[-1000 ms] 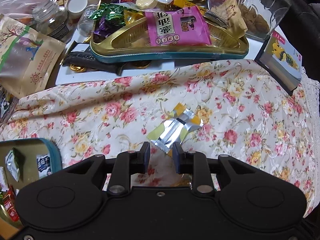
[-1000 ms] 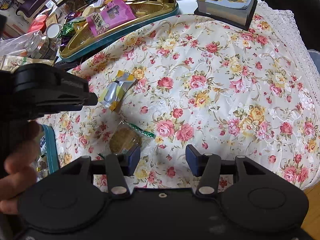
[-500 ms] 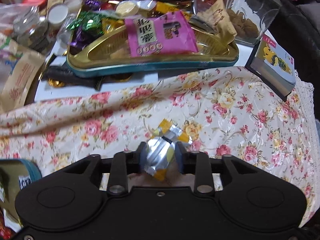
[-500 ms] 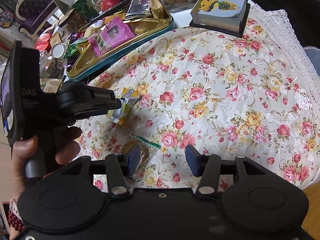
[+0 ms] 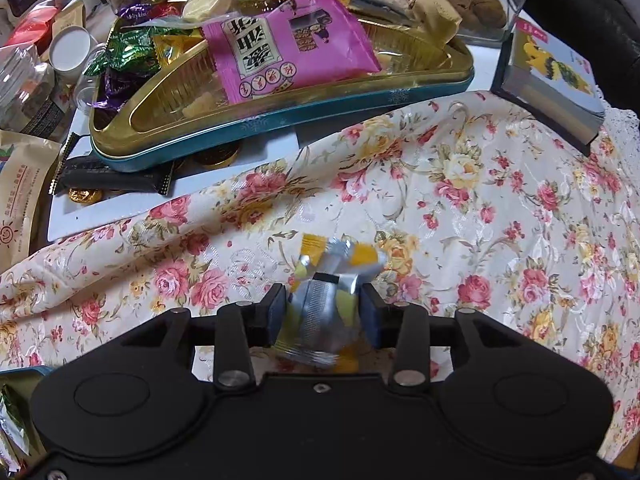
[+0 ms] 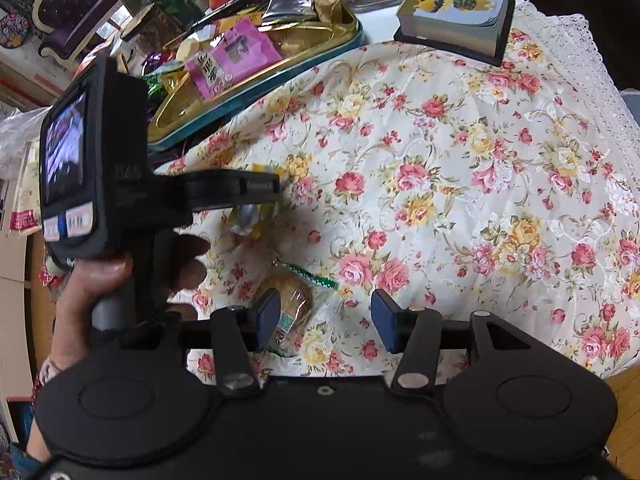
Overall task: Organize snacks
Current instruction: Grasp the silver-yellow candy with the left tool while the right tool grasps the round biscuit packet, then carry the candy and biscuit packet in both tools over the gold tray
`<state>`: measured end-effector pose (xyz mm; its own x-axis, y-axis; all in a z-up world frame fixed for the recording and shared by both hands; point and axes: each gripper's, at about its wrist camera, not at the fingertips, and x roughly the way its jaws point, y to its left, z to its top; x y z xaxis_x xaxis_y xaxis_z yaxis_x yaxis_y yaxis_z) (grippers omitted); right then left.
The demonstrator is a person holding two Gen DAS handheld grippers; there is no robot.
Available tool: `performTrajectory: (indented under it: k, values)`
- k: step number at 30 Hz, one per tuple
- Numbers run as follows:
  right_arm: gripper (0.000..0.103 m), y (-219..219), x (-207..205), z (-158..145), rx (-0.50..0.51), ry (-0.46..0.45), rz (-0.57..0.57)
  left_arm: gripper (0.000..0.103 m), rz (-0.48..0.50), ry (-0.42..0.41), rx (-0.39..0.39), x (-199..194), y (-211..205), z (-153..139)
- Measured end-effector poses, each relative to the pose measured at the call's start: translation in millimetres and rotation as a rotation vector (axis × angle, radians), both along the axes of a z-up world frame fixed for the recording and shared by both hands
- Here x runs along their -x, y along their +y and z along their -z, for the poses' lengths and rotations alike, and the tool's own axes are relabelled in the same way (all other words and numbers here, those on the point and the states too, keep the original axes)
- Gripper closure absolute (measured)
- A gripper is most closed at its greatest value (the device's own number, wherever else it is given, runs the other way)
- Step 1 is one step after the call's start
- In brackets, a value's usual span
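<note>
The silver-and-yellow snack packet (image 5: 326,304) lies on the flowered tablecloth (image 5: 500,216), between the jaws of our left gripper (image 5: 323,314), which have just been opening around it; whether the pads grip it yet, we cannot tell. Our right gripper (image 6: 326,318) hangs wide open and empty over a clear-wrapped cookie (image 6: 290,308).

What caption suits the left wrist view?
Left hand-held gripper straddles a silver-yellow snack packet on the floral cloth.

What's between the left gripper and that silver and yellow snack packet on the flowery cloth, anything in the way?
Nothing visible. The silver and yellow packet already sits between the left gripper's fingers, whose jaws have just been opening, on the floral cloth.
</note>
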<state>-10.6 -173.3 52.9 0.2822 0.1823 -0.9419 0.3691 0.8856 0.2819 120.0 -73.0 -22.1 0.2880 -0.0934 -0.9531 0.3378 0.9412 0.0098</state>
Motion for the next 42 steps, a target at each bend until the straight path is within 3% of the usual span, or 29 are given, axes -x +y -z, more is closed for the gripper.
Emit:
performTrajectory:
  k: [7, 15, 26, 36, 42]
  values:
    - [0.050, 15.1, -6.8, 8.2, -0.008, 0.026, -0.015, 0.057, -0.006, 0.057, 0.001, 0.4, 7.0, 5.9]
    - [0.050, 24.5, -8.4, 24.8, -0.021, 0.083, 0.014, 0.057, -0.183, 0.192, 0.035, -14.4, 52.4, 9.7]
    - [0.048, 42.7, -24.2, 44.0, -0.063, 0.130, 0.109, 0.057, -0.242, 0.218, -0.017, -13.9, 90.9, 12.9]
    - [0.048, 57.5, -38.5, 68.4, 0.026, 0.160, 0.196, 0.057, -0.249, 0.221, -0.034, -10.2, 113.4, 14.1]
    - [0.044, 73.4, -45.6, 77.8, 0.069, 0.166, 0.174, 0.057, -0.255, 0.228, -0.021, -10.4, 124.3, 13.5]
